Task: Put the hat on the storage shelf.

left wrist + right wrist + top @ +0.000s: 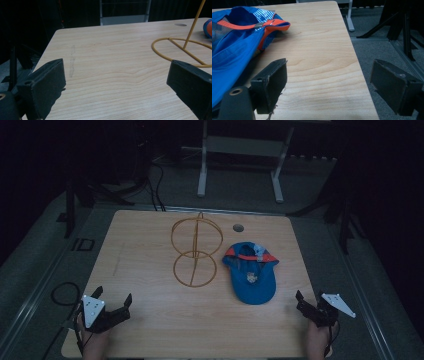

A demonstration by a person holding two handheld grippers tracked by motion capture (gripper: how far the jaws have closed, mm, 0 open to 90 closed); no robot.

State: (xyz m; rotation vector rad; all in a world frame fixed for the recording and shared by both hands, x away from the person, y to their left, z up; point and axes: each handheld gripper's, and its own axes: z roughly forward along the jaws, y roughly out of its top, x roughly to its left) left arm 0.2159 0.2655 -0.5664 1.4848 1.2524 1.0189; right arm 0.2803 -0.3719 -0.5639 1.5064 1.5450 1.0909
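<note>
A gold wire stand (196, 251), two rings joined by a rod, stands at the middle of the wooden table (150, 330). To its right lies a blue cap (251, 272) with an orange band, its inside facing up. My left gripper (113, 295) rests open near the front left corner, nothing between its jaws. My right gripper (310, 297) is open and empty at the front right edge. In the left gripper view, the gripper (117, 75) points across bare wood, with the stand's base ring (180, 47) to its right. In the right gripper view, the gripper (329, 77) has the cap (237, 42) on its left.
A round cable hole (238, 227) sits in the tabletop behind the cap. Beyond the table stands a white frame (202, 170) on grey carpet. A black cable loop (62, 292) lies on the floor at the left. Dark stand legs (345, 225) rise at the right.
</note>
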